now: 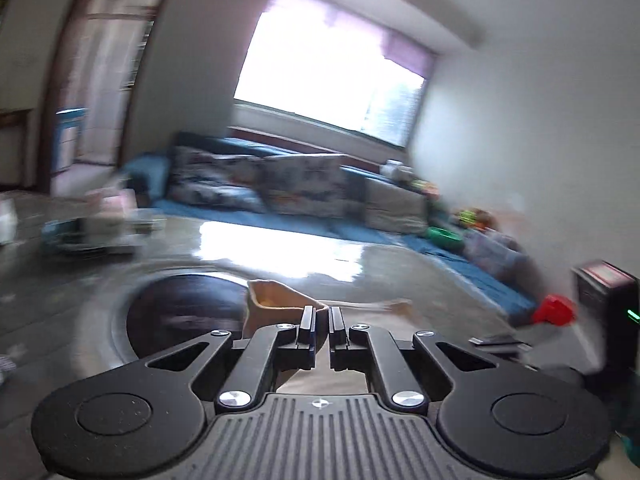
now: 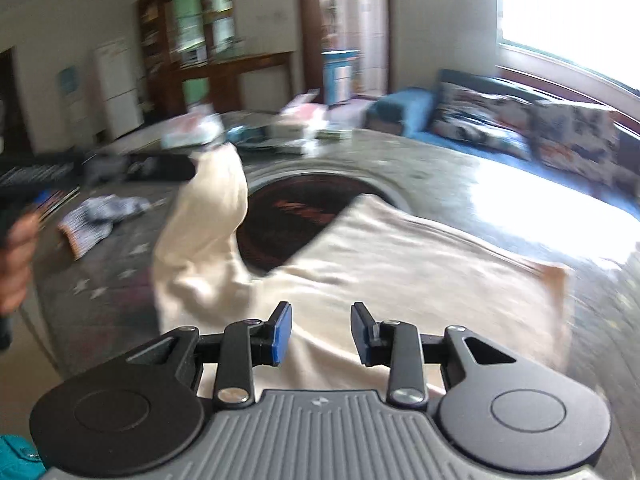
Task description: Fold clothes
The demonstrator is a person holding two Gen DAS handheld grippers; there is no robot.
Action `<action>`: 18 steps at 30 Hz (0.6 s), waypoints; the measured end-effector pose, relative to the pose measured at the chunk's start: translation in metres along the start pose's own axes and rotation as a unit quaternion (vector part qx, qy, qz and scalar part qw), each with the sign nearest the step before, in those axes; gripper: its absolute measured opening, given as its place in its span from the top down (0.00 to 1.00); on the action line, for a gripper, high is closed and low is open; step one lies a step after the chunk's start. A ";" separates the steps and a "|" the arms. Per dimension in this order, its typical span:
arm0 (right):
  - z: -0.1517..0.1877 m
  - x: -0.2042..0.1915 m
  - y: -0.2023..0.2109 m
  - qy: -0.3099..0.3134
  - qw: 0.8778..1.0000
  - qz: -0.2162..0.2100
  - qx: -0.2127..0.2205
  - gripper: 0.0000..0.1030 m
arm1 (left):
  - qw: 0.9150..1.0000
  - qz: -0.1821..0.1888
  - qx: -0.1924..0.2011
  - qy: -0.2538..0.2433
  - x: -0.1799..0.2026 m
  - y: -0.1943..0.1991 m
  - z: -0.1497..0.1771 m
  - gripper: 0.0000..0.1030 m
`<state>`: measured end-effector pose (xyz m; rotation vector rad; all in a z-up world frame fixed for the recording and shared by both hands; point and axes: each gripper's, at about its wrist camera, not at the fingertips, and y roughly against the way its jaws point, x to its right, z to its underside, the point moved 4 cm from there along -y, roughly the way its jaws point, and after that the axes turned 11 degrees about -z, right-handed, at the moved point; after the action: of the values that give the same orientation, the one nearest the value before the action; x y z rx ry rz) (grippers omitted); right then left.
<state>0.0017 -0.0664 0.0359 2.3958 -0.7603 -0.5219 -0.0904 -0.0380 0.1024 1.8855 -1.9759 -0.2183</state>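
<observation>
Gripping cream garment (image 2: 400,264), left claw (image 1: 322,322) lifts it; right claw (image 2: 321,330) gapes.

The cream garment (image 2: 400,264) is soft, matt cloth with loose wrinkles. The tabletop (image 2: 500,184) is glossy, mirroring the window glare. Each hand-held gripper (image 2: 321,332) is matt black plastic with bright metal screws, blue pads (image 2: 280,334) and a ribbed grey body.

Right hand-held gripper (image 2: 321,330): black linkages, silver screws, blue pads (image 2: 280,334), grey ribbed base.
</observation>
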 end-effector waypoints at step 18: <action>0.051 0.034 0.003 -0.120 0.992 -0.036 -0.031 0.69 | 0.989 -0.064 -0.083 -0.106 -0.006 -0.003 0.068 0.69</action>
<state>0.0004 -0.1095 -0.0078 2.3347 -0.7483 -0.8623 -0.1144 -0.0435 0.0383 1.9492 -1.9004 -0.6229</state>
